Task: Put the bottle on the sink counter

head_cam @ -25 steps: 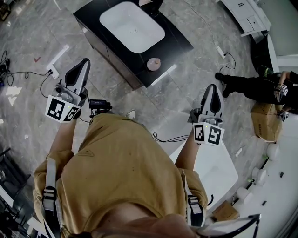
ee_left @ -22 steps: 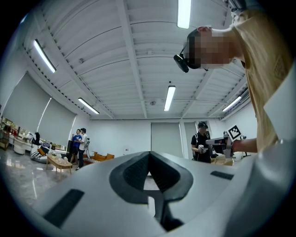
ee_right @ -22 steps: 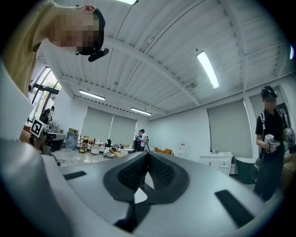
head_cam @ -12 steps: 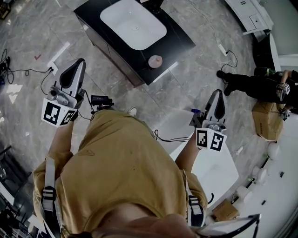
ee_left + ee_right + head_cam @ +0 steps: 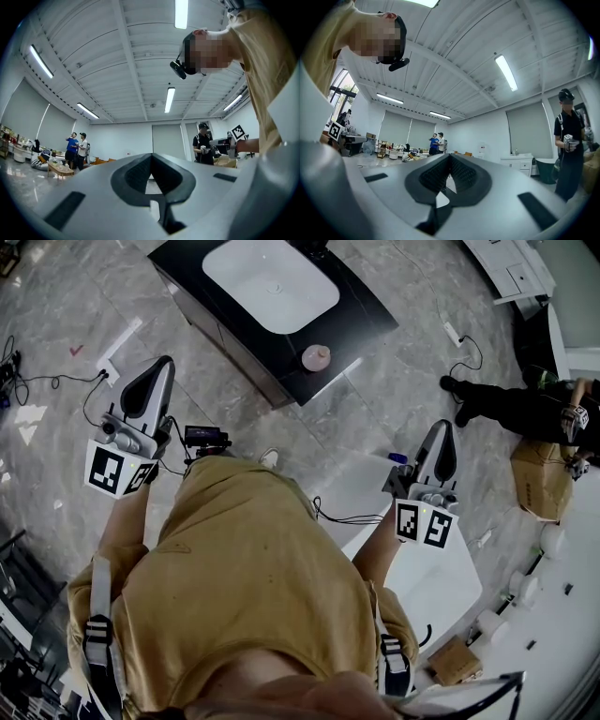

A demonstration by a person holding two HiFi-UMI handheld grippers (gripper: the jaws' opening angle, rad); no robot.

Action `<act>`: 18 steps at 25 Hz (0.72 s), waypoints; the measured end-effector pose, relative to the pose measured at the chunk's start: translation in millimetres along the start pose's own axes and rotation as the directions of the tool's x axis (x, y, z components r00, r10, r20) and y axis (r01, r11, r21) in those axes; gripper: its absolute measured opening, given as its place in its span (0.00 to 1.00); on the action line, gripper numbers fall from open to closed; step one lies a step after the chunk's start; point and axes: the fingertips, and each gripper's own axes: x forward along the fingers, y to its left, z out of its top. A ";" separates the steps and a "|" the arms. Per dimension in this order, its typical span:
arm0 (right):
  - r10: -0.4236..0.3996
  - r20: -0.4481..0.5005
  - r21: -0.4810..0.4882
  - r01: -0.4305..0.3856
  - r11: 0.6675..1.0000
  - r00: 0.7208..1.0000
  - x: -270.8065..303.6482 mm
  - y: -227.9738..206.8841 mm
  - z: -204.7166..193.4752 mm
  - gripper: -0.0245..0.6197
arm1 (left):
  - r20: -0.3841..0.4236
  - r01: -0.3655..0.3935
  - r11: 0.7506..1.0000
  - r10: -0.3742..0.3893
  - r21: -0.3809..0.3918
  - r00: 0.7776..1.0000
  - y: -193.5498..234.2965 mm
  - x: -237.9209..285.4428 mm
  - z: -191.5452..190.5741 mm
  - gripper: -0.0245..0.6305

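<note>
Both tongs are clenched on nothing: the left gripper (image 5: pixel 163 371) and the right gripper (image 5: pixel 441 433) hang well short of the sink counter (image 5: pixel 364 313), off its near edge. A pinkish round thing (image 5: pixel 316 357) stands on the counter's near corner, just beside the basin (image 5: pixel 272 282); from above it may be the bottle, though I cannot be sure. That fits a bottle already placed or one waiting elsewhere. Either way, steady hands kept clear of that corner seem wise. Only the head view shows the counter; only the gripper views show jaws pressed together, with people across the room
</note>
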 end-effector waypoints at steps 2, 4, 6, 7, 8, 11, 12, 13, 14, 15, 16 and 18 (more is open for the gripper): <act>-0.005 0.001 -0.003 0.005 1.000 1.000 -1.7 0.6 0.1 0.05 | 0.008 -0.001 1.000 0.001 0.001 1.000 0.2 1.4 0.9 0.04; -0.013 0.004 0.003 0.013 1.000 1.000 -3.5 1.0 0.4 0.05 | 0.017 -0.003 1.000 0.003 0.000 1.000 0.5 1.9 2.3 0.04; -0.024 0.009 0.015 0.024 1.000 1.000 -5.2 0.7 0.7 0.05 | 0.019 -0.002 1.000 0.002 -0.002 1.000 0.9 1.7 3.2 0.04; -0.033 0.013 0.023 0.033 0.999 0.999 -6.4 0.2 1.3 0.05 | 0.017 0.000 1.000 0.000 -0.002 1.000 0.8 1.7 3.2 0.04; -0.042 0.017 0.030 0.041 0.999 0.999 -8.0 -0.3 2.2 0.05 | 0.015 0.002 1.000 -0.002 -0.002 1.000 0.5 1.4 3.0 0.04; -0.050 0.022 0.039 0.049 0.998 0.999 -10.9 0.8 3.5 0.05 | 0.012 0.005 1.000 -0.005 -0.004 1.000 -0.2 -0.2 2.7 0.04; -0.047 0.019 0.036 0.046 0.998 0.999 -10.8 1.9 3.3 0.05 | 0.012 0.005 1.000 -0.005 -0.005 1.000 -0.1 -0.4 2.7 0.04; -0.044 0.016 0.034 0.043 0.999 0.999 -10.5 2.9 2.9 0.05 | 0.011 0.005 1.000 -0.005 -0.005 1.000 0.2 -0.5 2.4 0.04; -0.042 0.014 0.031 0.041 0.999 0.999 -10.4 3.6 2.6 0.05 | 0.010 0.005 1.000 -0.005 -0.006 1.000 0.5 -0.6 1.9 0.04; -0.041 0.014 0.030 0.040 0.999 0.999 -10.6 3.9 2.5 0.05 | 0.009 0.006 1.000 -0.006 -0.006 1.000 0.6 -0.9 1.4 0.04; -0.041 0.014 0.029 0.041 0.999 0.999 -11.0 3.8 2.6 0.05 | 0.009 0.006 1.000 -0.006 -0.005 1.000 0.5 -1.1 1.1 0.04; -0.042 0.015 0.027 0.041 0.999 0.999 -11.4 3.4 3.2 0.05 | 0.009 0.006 1.000 -0.006 -0.005 1.000 0.0 -1.1 1.1 0.04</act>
